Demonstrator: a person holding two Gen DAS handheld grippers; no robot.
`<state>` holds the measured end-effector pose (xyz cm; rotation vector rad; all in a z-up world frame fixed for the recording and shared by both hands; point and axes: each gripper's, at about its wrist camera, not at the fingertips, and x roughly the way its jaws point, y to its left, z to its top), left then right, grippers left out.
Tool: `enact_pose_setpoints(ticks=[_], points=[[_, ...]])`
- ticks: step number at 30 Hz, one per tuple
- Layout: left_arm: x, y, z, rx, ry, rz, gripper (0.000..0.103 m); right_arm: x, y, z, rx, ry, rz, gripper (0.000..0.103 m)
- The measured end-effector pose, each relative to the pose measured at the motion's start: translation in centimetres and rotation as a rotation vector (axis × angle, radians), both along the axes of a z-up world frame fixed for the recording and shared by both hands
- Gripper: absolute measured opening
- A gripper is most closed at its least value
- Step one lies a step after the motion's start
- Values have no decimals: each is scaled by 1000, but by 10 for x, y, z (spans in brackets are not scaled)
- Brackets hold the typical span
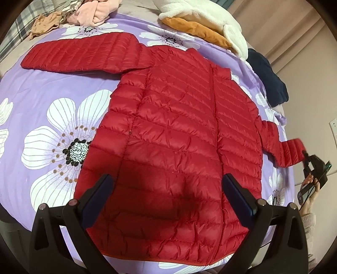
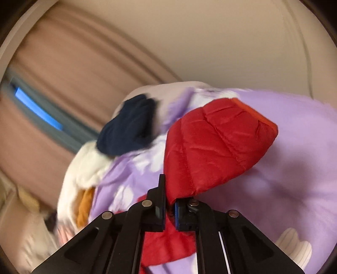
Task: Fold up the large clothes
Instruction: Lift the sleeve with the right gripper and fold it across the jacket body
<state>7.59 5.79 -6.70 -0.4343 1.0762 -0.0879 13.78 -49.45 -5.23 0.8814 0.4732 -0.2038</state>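
A red quilted puffer jacket [image 1: 179, 130] lies front up and spread flat on the purple flowered bedspread [image 1: 38, 99], one sleeve stretched toward the far left. My left gripper [image 1: 166, 189] hovers open above the jacket's lower hem, with nothing between its fingers. At the right edge of the left wrist view my right gripper [image 1: 305, 153] holds the cuff of the other sleeve [image 1: 288, 153], lifted off the bed. In the right wrist view that gripper [image 2: 169, 200] is shut on the red sleeve [image 2: 210, 147], which bulges up ahead of the fingers.
A white fleece with an orange lining [image 1: 202, 25] and a dark navy garment [image 1: 267, 78] lie at the far right of the bed. Pink and tan clothes [image 1: 84, 14] are piled at the far left. A curtain [image 2: 69, 69] hangs behind the bed. A hand [image 1: 309, 189] grips the right tool.
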Motion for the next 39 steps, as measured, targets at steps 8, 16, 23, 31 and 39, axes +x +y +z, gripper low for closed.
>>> enact_pose_setpoints(ticks=[8,16,23,31,39], points=[[-8,17,2,-1,-21,28,103,35,109,59,-224,-73,277,8],[-18,48,1,-11,-30,93,103,82,219,73,-386,-81,499,8],[-22,64,-6,-27,-20,114,103,95,286,58,-469,-32,637,8],[-26,72,-8,-7,-39,114,103,101,333,42,-539,53,729,8],[-26,76,-13,-11,-39,106,103,112,364,17,-597,148,789,8]])
